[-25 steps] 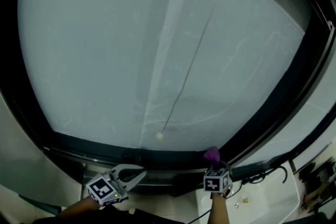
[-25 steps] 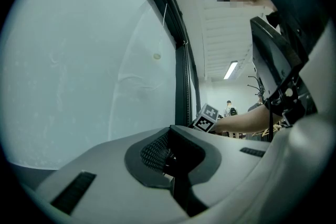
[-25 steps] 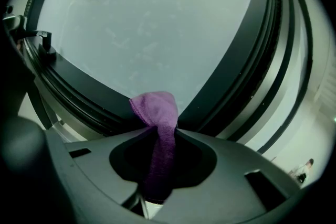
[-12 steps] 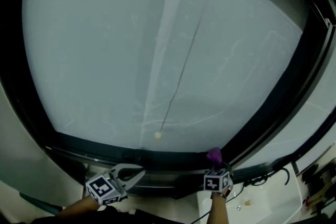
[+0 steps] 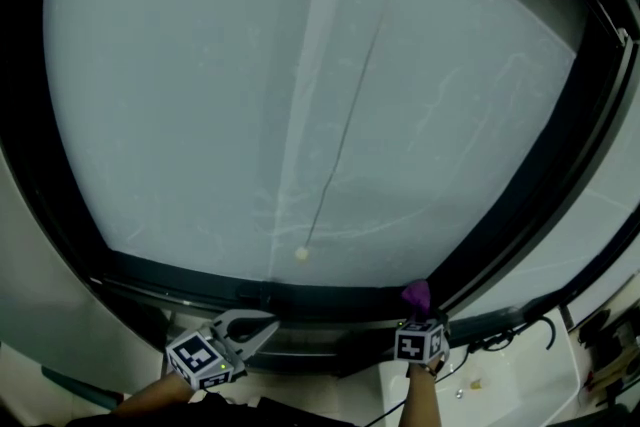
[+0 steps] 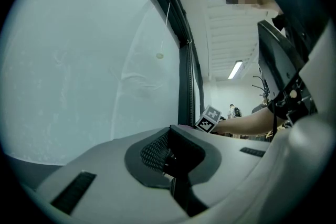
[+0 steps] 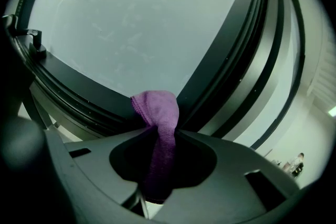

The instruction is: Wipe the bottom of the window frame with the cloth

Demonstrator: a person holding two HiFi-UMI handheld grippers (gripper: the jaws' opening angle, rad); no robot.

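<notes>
**Now the purple cloth sits at the frame corner**

Your right gripper [image 5: 414, 313] has its jaws clamped on the purple cloth [image 5: 414, 295]. In the right gripper view the cloth [image 7: 157, 113] is soft and finely looped, like microfibre. It is squeezed into a narrow fold between the jaws, and a rounded lump of it stands out in front of the tips. This lump lies against the window frame [image 5: 300, 300], at the place where the dark bottom rail meets the dark slanted upright on the right. The rail is smooth and has several long parallel grooves.

Your left gripper [image 5: 268, 327] is lower left, well apart from the cloth. Its grey curved jaws are closed tip to tip, with nothing between them; the inner pads [image 6: 155, 152] have a fine ribbed grid.

Above the rail, the glass pane [image 5: 250, 95] is pale and frosted, with faint streaks. A thin cord [image 5: 345, 145] hangs in front of it and ends in a small round bead [image 5: 301, 255].
</notes>
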